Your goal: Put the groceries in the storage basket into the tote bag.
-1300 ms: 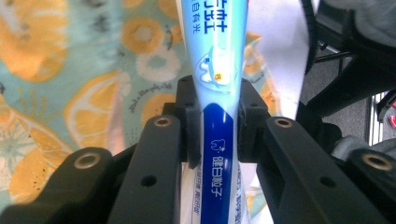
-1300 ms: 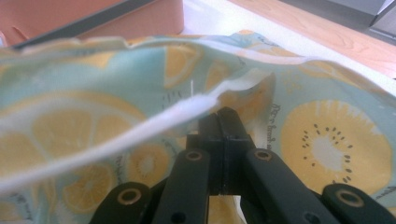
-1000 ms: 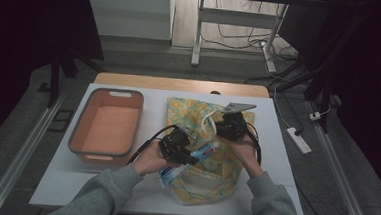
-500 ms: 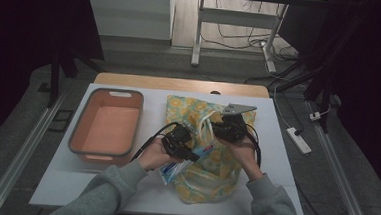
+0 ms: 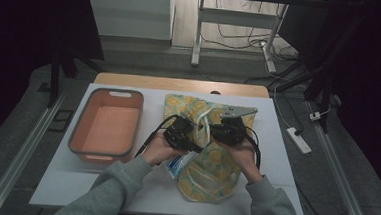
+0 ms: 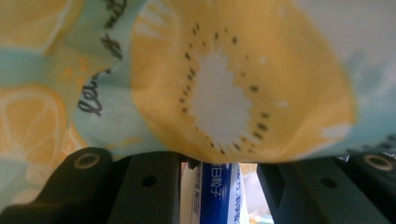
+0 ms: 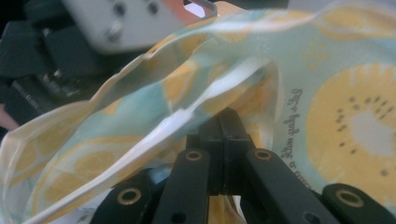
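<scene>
Right gripper — jaws drawn together, pinching the fabric edge of the fruit-print bag at its mouth; in the right gripper view the pale rim of the bag arcs up and over the jaw tips, a kiwi-slice print to the right of them.

Left gripper — jaws part-way apart with a blue-and-white packet standing between them, printed side toward the camera, long axis running along the jaws and away from the hand. Whether the pads press on the packet cannot be told from here. Bag cloth hangs just above and ahead of the jaw tips.

High view: the left gripper and right gripper sit side by side over the bag, near each other. The bag's long axis runs from the person toward the far table edge; its near end lies below the hands. The packet pokes out by the left hand.

Left of the left gripper, apart from it: orange tub on the white table.
</scene>
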`<state>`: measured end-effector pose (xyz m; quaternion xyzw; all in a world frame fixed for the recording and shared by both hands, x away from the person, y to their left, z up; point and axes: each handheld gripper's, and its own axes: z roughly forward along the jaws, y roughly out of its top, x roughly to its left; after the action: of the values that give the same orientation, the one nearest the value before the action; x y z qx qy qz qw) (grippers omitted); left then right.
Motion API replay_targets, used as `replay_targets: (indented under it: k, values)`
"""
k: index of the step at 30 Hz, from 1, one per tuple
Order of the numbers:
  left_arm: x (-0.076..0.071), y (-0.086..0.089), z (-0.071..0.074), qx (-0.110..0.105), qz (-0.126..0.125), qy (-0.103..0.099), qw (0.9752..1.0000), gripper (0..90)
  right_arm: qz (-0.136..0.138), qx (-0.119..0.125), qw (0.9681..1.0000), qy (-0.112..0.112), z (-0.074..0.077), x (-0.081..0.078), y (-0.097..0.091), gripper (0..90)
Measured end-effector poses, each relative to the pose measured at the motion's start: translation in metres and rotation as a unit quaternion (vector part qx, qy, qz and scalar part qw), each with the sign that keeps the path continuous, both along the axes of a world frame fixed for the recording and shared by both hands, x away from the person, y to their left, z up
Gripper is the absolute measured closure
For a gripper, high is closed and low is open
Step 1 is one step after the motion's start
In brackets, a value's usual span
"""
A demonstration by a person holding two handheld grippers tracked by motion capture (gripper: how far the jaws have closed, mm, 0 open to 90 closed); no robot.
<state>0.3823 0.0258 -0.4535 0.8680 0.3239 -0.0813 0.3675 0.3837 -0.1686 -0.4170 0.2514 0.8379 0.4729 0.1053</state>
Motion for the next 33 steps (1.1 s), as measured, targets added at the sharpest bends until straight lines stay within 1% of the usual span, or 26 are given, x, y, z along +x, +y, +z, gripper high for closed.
replay_targets:
  k: [3,6,8,12,13,14,15,16,18,19,21,22,23,24,25,26,29,30,32,33]
  values:
    - [0.004,-0.002,0.002,-0.013,0.010,0.002,0.9999,74.2,0.004,0.003,1.0000,0.000,0.002,-0.003,0.001,89.5]
    - [0.009,-0.002,-0.002,-0.035,0.026,0.015,0.9990,74.2,0.006,0.003,1.0000,0.000,0.002,-0.004,0.002,89.5]
    - [0.013,-0.002,-0.005,-0.047,0.040,0.021,0.9979,74.1,0.007,0.003,1.0000,0.003,0.001,-0.005,0.003,89.5]
    - [0.022,-0.003,-0.011,-0.075,0.079,0.028,0.9937,74.0,0.007,0.001,1.0000,0.007,-0.002,-0.004,0.005,89.5]
    - [0.024,-0.004,-0.013,-0.079,0.088,0.030,0.9925,73.9,0.007,0.001,0.9999,0.007,-0.002,-0.004,0.005,89.5]
    - [0.026,-0.005,-0.015,-0.083,0.097,0.032,0.9913,73.8,0.002,0.000,1.0000,0.003,-0.003,-0.004,0.005,89.5]
    - [0.028,-0.006,-0.018,-0.084,0.104,0.031,0.9905,73.8,-0.001,0.001,1.0000,0.005,-0.003,-0.003,0.004,89.5]
    - [0.029,-0.008,-0.020,-0.088,0.111,0.034,0.9893,73.7,-0.002,0.003,1.0000,0.008,-0.003,-0.003,0.003,89.5]
    - [0.031,-0.009,-0.022,-0.088,0.114,0.037,0.9888,73.6,-0.009,-0.003,0.9999,0.009,-0.005,-0.001,0.002,89.5]
    - [0.032,-0.012,-0.027,-0.085,0.119,0.038,0.9886,73.5,-0.011,-0.003,0.9999,0.011,-0.006,0.000,0.001,89.5]
    - [0.033,-0.015,-0.031,-0.071,0.121,0.036,0.9895,72.7,-0.015,-0.002,0.9997,0.018,-0.009,0.003,-0.001,89.5]
    - [0.033,-0.015,-0.033,-0.072,0.123,0.039,0.9890,70.4,-0.019,-0.004,0.9996,0.019,-0.010,0.004,-0.002,89.5]
    - [0.033,-0.013,-0.033,-0.081,0.125,0.039,0.9881,66.3,-0.021,-0.005,0.9995,0.021,-0.011,0.005,-0.003,89.5]
    - [0.032,-0.010,-0.032,-0.097,0.122,0.039,0.9871,63.4,-0.024,-0.006,0.9995,0.022,-0.012,0.006,-0.004,89.5]
    - [0.031,-0.009,-0.030,-0.103,0.119,0.037,0.9867,62.3,-0.027,-0.003,0.9994,0.023,-0.013,0.007,-0.005,89.5]
    - [0.029,-0.007,-0.027,-0.104,0.114,0.030,0.9876,59.4,-0.030,0.000,0.9992,0.025,-0.013,0.008,-0.007,89.5]
    - [0.019,-0.004,-0.016,-0.089,0.096,-0.001,0.9914,48.1,-0.037,0.005,0.9990,0.026,-0.013,0.011,-0.011,89.5]
    - [0.015,-0.002,-0.013,-0.086,0.088,-0.011,0.9924,46.9,-0.039,0.006,0.9989,0.027,-0.013,0.011,-0.012,89.6]
    - [0.008,0.003,-0.006,-0.081,0.074,-0.028,0.9935,43.4,-0.040,0.007,0.9988,0.026,-0.012,0.012,-0.013,89.5]
    - [0.004,0.005,-0.003,-0.079,0.065,-0.036,0.9941,43.5,-0.041,0.008,0.9987,0.028,-0.012,0.012,-0.013,89.5]
